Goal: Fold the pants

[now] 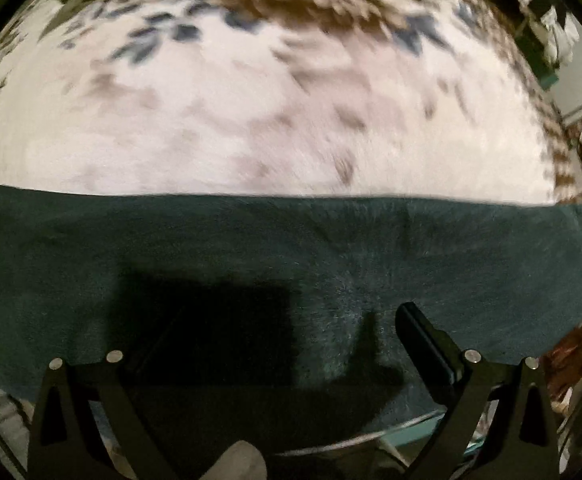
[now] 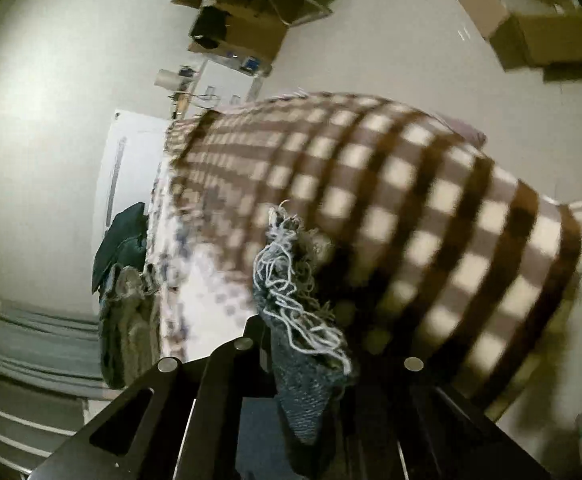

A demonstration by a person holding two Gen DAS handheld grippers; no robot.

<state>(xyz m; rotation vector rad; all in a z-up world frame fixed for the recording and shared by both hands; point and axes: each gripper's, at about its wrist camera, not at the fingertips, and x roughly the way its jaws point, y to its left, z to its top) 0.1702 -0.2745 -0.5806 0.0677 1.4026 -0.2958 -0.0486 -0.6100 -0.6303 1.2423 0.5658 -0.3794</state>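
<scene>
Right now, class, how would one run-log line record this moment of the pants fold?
left gripper: open over dark green pants | right gripper: shut on frayed denim hem | surface: patterned bedspread | fold: not finished

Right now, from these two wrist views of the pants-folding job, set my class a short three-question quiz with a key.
1. True or false: the left gripper is open above the dark green fabric.
2. Multiple choice: what is the right gripper shut on? A) a white towel B) a frayed denim hem C) a cardboard box
3. Fill in: behind the denim lies a brown and cream ______ blanket.

Key: 1 true; 2 B; 3 checked
</scene>
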